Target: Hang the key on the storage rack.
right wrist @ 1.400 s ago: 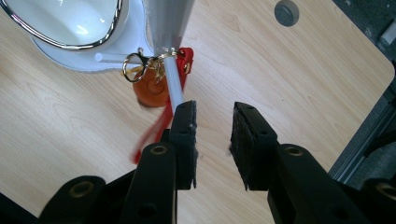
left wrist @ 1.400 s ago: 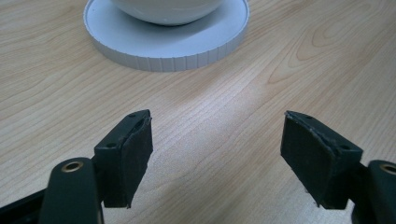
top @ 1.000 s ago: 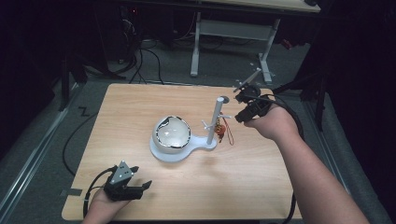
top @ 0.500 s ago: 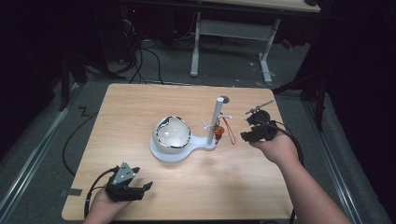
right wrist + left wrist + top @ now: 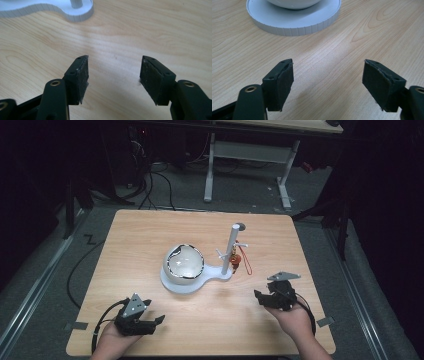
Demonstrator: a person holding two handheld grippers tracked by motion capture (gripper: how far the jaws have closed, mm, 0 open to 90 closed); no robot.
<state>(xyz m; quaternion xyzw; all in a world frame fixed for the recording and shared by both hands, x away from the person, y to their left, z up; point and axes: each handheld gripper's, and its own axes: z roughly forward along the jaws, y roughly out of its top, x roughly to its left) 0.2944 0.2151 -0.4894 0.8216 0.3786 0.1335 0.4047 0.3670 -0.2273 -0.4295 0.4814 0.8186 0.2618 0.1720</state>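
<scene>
Wooden table point(image 5: 150, 240) on grey floor point(image 5: 360, 285), dark room.

The right gripper point(image 5: 266, 296) is now near the front edge of the tabletop point(image 5: 150, 235), away from the pole point(image 5: 232, 247).

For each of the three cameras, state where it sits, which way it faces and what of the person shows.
High view: above the person's side, facing forward and down on the table; both forearms, left hand-held gripper, right hand-held gripper.
Left gripper view: on the left hand-held gripper, facing the white base.
Right gripper view: on the right hand-held gripper, facing the post.
All share the white base.
</scene>
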